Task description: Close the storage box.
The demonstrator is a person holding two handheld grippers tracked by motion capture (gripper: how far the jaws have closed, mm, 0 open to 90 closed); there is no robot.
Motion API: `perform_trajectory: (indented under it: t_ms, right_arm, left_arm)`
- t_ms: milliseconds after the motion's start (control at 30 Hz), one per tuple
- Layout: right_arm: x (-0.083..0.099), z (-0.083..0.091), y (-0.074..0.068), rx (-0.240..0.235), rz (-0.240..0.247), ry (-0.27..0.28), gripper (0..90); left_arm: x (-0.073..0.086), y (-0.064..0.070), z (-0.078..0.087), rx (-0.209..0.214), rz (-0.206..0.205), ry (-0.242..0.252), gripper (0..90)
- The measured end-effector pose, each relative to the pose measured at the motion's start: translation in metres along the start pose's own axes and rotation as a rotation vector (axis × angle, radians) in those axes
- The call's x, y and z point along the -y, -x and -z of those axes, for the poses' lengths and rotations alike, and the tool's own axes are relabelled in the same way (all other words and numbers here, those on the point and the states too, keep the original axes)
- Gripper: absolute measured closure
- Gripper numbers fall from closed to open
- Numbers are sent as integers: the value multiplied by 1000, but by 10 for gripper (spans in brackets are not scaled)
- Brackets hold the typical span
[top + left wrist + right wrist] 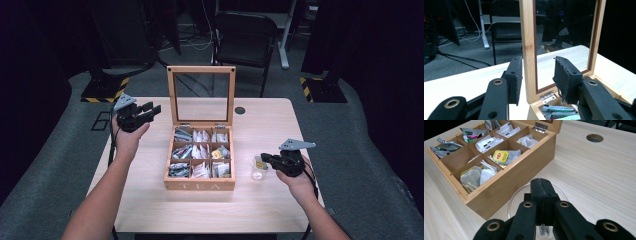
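Left fingers (515, 75) wide astride box lid (528, 47) edge, right fingers (541, 195) closed over glass cup (259, 170)

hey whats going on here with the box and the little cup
A person holds a gripper in each hand at a table. A wooden tea box stands open, its glass lid upright, its compartments full of tea bags. The left gripper is open, its jaws either side of the lid's side frame, not yet closed on it. The right gripper is shut over a clear cup beside the box, with what looks like a tea bag's string and tag hanging into it.
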State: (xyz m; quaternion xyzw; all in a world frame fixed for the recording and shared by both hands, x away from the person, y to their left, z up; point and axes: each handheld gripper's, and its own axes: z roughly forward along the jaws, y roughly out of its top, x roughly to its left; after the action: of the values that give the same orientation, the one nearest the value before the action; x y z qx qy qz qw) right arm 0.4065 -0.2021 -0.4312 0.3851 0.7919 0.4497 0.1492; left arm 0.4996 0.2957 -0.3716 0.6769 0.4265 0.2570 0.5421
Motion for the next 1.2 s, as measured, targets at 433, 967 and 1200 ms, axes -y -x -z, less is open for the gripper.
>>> perform_trajectory:
  t_ms: [433,967,1200]
  right_arm:
    - [7,-4,4,6,-23,-28,886]
    - [-13,-2,-2,0,14,-10,827]
    - [-33,-1,-6,-18,33,10,810]
  left_arm:
    - [1,-1,1,-1,1,-3,583]
    - [1,-3,3,-5,5,1,581]
    - [1,-3,4,-3,6,0,581]
